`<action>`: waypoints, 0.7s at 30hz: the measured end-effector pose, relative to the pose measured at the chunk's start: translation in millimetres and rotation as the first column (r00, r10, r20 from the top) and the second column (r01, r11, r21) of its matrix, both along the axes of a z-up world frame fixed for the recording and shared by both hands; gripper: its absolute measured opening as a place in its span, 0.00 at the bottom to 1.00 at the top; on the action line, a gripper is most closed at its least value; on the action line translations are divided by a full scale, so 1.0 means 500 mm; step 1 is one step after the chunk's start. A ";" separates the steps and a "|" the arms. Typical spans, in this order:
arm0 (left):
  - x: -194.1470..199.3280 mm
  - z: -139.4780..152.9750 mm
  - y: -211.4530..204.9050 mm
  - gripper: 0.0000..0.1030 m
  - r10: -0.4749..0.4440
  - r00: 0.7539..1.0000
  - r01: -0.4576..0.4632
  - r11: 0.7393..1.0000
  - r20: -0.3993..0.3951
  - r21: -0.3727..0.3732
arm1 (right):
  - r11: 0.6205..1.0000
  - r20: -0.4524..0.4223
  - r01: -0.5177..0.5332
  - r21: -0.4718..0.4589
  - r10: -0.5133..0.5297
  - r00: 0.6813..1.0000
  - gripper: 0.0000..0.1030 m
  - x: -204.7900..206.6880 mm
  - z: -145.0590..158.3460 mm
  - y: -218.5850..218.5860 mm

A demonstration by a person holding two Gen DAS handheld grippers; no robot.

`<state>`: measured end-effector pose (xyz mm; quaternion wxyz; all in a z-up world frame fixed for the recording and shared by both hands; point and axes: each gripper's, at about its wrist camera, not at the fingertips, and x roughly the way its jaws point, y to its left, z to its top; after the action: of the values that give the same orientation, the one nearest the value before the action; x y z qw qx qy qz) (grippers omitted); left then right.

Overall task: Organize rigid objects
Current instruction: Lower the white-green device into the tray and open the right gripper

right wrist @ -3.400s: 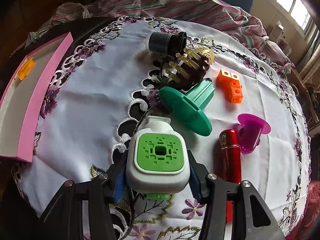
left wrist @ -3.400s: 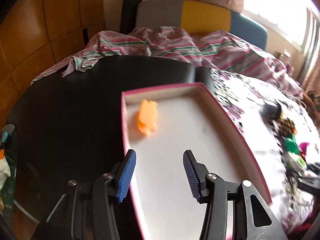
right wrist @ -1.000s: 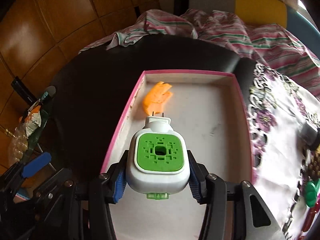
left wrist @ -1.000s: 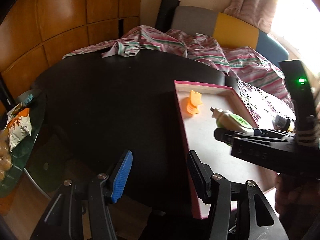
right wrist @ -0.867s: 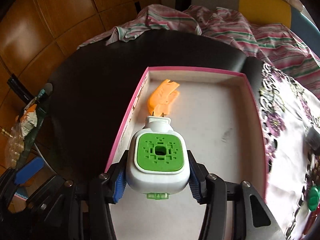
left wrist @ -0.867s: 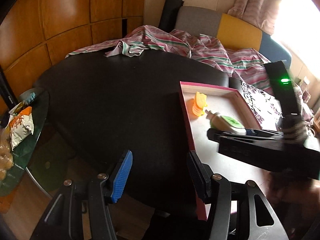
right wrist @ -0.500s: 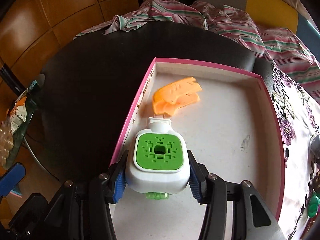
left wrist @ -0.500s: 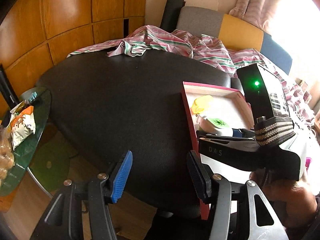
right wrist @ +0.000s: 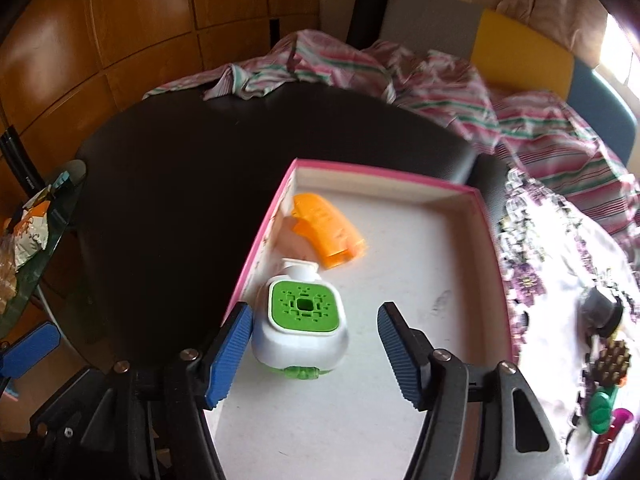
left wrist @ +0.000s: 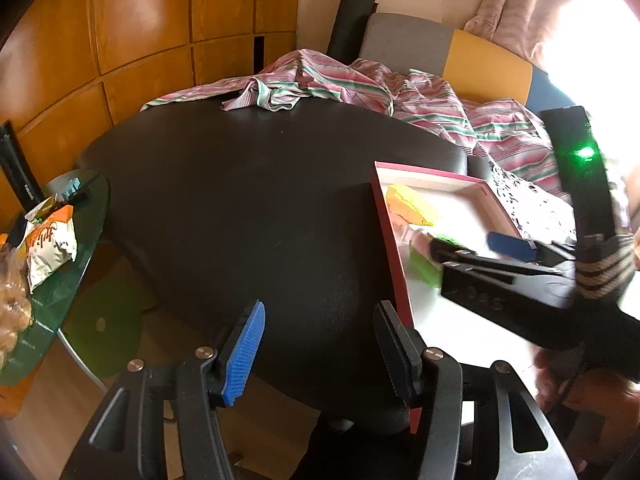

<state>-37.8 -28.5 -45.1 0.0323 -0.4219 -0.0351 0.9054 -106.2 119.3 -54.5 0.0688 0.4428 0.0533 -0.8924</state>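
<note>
From the left wrist view we see our left claw [left wrist: 320, 344] hanging with its jaws apart and nothing between them, over the black leather seat [left wrist: 248, 200] beside the pink-edged box [left wrist: 394, 256]; its right-hand finger sits just at the box's near left wall. Inside the box lies an orange clip [left wrist: 410, 204] toward the far left corner, and nearer to us the white and green plug-in device [left wrist: 424, 248], blurred and partly hidden by the right claw [left wrist: 476, 246], which reaches in from the right with a green light glowing on its body. A hand [left wrist: 588, 392] grips that tool at the lower right. A striped cloth [left wrist: 360, 88] is heaped on the far side of the seat, and a glass side table [left wrist: 60, 280] with snack packets stands at the left. From the right wrist view we see the right claw [right wrist: 314, 342] released: its jaws have just been opening, and the plug-in device [right wrist: 300, 324] rests on the white floor of the box [right wrist: 460, 280] between the two blue pads, close to the left pad and well clear of the right one, so neither pad presses on it. The device lies near the box's left wall with its green grille facing up, and its white neck almost touches the orange clip [right wrist: 328, 232] just beyond it. At the right, on the counter's embroidered cloth [right wrist: 560, 248], we make out a dark cap [right wrist: 602, 312] and a few other small items, too blurred to name.
</note>
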 end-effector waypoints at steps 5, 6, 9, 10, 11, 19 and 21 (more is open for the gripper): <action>0.003 0.002 -0.003 0.56 0.005 1.000 -0.005 1.000 -0.003 -0.004 | 0.998 -0.069 0.038 0.041 -0.035 0.997 0.64 0.025 0.038 0.002; 0.004 0.003 -0.003 0.56 0.006 1.000 -0.006 1.000 -0.005 -0.007 | 0.998 -0.084 0.044 0.041 -0.041 0.996 0.64 0.028 0.047 0.003; 0.006 0.007 -0.002 0.56 0.005 1.000 -0.005 1.000 -0.009 -0.008 | 0.998 -0.132 0.062 0.031 -0.057 0.990 0.64 0.051 0.084 0.010; 0.007 0.009 -0.001 0.56 0.004 1.000 -0.005 1.000 -0.011 -0.010 | 0.997 -0.152 0.065 0.032 -0.059 0.987 0.64 0.060 0.098 0.010; 0.008 0.010 -0.001 0.56 0.005 1.000 -0.005 1.000 -0.013 -0.011 | 0.997 -0.172 0.065 0.034 -0.058 0.983 0.64 0.067 0.111 0.009; 0.009 0.013 0.009 0.56 -0.006 1.000 0.006 1.000 -0.013 -0.022 | 0.998 -0.261 0.051 0.041 -0.039 0.965 0.64 0.112 0.174 -0.005; 0.011 0.013 0.013 0.56 -0.009 1.000 0.009 1.000 -0.012 -0.025 | 0.998 -0.275 0.049 0.044 -0.035 0.961 0.64 0.119 0.181 -0.007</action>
<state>-32.3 -22.2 -38.7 0.0314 -0.4168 -0.0219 0.9082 -46.9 115.7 35.8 0.0308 0.3176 0.0752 -0.9447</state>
